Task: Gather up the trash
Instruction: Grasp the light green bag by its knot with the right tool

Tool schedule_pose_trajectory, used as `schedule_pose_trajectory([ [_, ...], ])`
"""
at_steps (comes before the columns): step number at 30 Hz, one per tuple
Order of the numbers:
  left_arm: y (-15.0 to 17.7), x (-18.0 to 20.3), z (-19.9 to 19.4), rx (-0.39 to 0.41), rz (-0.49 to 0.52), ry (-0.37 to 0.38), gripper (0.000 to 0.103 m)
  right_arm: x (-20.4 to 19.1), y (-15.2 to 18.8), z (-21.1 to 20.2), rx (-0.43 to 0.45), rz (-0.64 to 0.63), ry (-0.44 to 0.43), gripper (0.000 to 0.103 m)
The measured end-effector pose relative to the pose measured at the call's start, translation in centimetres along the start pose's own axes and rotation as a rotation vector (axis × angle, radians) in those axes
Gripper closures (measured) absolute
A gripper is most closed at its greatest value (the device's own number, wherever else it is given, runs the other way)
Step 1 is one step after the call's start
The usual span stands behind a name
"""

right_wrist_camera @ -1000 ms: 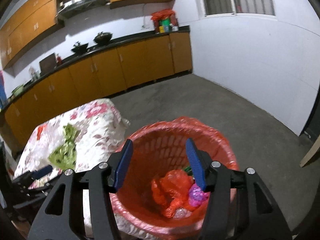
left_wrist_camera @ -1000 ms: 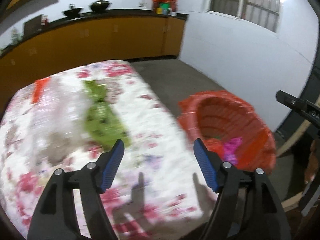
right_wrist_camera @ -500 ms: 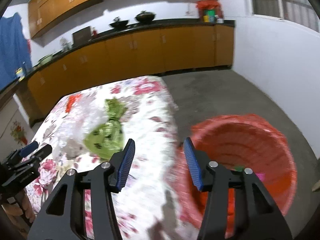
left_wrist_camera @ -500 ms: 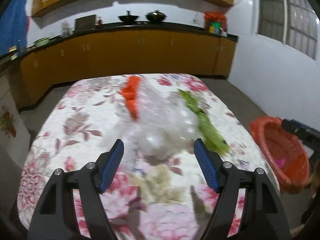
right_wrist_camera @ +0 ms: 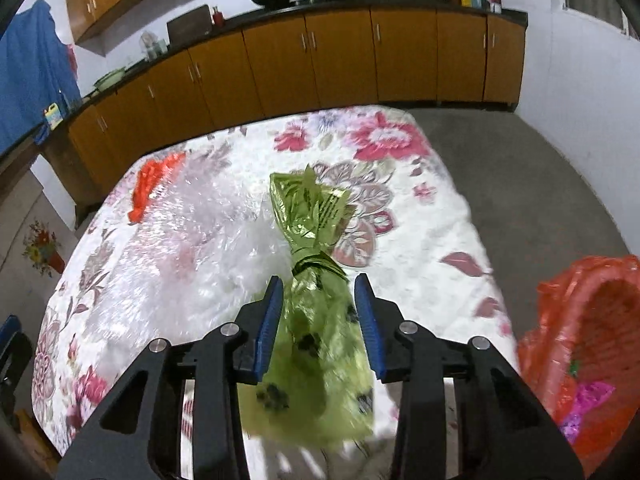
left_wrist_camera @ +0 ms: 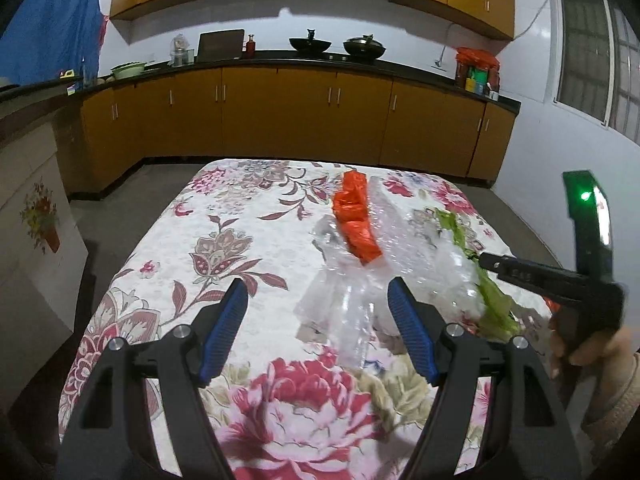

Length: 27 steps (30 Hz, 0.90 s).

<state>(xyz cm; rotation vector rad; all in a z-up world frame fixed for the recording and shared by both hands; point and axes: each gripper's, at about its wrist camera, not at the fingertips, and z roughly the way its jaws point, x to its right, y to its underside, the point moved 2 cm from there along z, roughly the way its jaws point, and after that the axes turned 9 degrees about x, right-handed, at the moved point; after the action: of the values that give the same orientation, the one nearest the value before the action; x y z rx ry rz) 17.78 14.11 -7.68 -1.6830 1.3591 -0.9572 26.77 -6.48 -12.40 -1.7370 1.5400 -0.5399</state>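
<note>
Blue-padded fingers of the right gripper [right_wrist_camera: 318, 320] stood apart, straddling the green foil bag [right_wrist_camera: 312, 320] low in the centre of the frame; whether the pads touched it was unclear. That bag was shiny, crinkled, knotted at its neck, its top flared out above the knot. Left of it spread a clear plastic wrap [right_wrist_camera: 192, 240] with an orange bag [right_wrist_camera: 154, 184] at upper left. At the right edge sat the red bin [right_wrist_camera: 592, 344]. Over on the other camera, the left gripper [left_wrist_camera: 318, 320] was spread wide above the flowered tablecloth [left_wrist_camera: 208, 248], clear plastic [left_wrist_camera: 348, 312] lying between its tips.
</note>
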Motion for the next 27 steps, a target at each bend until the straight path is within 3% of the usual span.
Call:
schedule_pose_trajectory([
  [3,0.0,-0.3,0.6,-0.009,-0.017,0.009,0.032,0.0,0.7,1.5,-0.046,-0.021,0.017,0.065],
  [5,-0.1,-0.2,1.2,-0.020,-0.033,0.023,0.032,0.3,1.3,1.9,-0.063,-0.046,0.033,0.075],
  [7,-0.3,0.0,1.9,-0.030,-0.050,0.051,0.032,0.7,1.4,1.4,-0.062,-0.041,0.031,0.093],
  [16,-1.1,3.8,6.0,-0.110,-0.047,0.168,0.035,4.0,2.8,-3.3,-0.007,-0.014,0.073,0.096],
  [22,-0.3,5.8,9.5,-0.205,-0.041,0.171,0.035,5.9,3.5,-5.2,-0.005,0.025,0.080,0.096],
  [24,0.2,6.1,10.4,-0.236,-0.051,0.172,0.044,6.3,3.6,-5.4,-0.007,0.027,0.083,0.096],
  [26,0.6,6.3,10.9,-0.256,-0.059,0.191,0.076,6.6,3.7,-5.5,-0.009,0.026,0.086,0.096],
  [27,0.7,6.4,11.0,-0.257,-0.059,0.198,0.082,6.7,3.8,-5.6,-0.010,0.026,0.088,0.096],
])
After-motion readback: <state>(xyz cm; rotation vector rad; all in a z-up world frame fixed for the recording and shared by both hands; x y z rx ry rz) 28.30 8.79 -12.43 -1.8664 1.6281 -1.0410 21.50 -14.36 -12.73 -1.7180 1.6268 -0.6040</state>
